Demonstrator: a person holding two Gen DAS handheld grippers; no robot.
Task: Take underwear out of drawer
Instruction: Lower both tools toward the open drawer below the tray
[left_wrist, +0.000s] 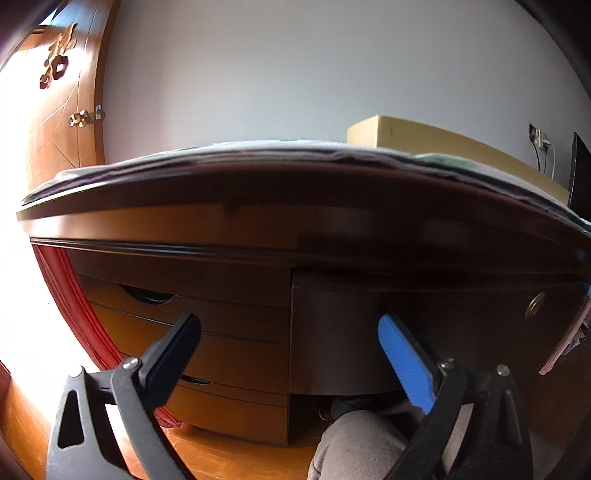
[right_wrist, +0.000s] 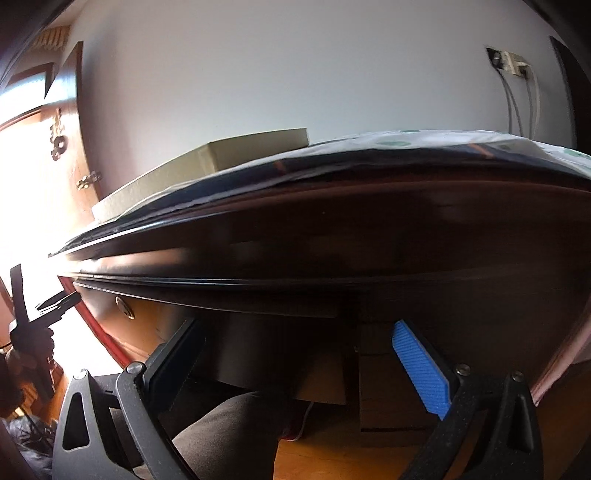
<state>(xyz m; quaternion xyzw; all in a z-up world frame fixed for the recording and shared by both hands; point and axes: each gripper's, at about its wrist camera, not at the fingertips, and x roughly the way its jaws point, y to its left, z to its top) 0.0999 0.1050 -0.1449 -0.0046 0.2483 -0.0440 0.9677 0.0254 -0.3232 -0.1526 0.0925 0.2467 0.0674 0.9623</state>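
A dark wooden desk (left_wrist: 258, 218) fills both views from below its front edge. Its left stack of closed drawers (left_wrist: 207, 314) has cut-out handles. A wide center drawer (left_wrist: 443, 310) with a brass lock (left_wrist: 535, 304) is shut; it also shows in the right wrist view (right_wrist: 155, 314). No underwear is visible. My left gripper (left_wrist: 290, 328) is open and empty, in front of the drawers. My right gripper (right_wrist: 295, 332) is open and empty, below the desk edge.
A cardboard box (left_wrist: 436, 136) and a patterned cover (right_wrist: 443, 144) lie on the desk. The person's knee (left_wrist: 369, 443) is under the desk. A wooden door (left_wrist: 62, 110) stands at left. Wall socket with cables (right_wrist: 513, 66) at right. Wooden floor (left_wrist: 236, 454) below.
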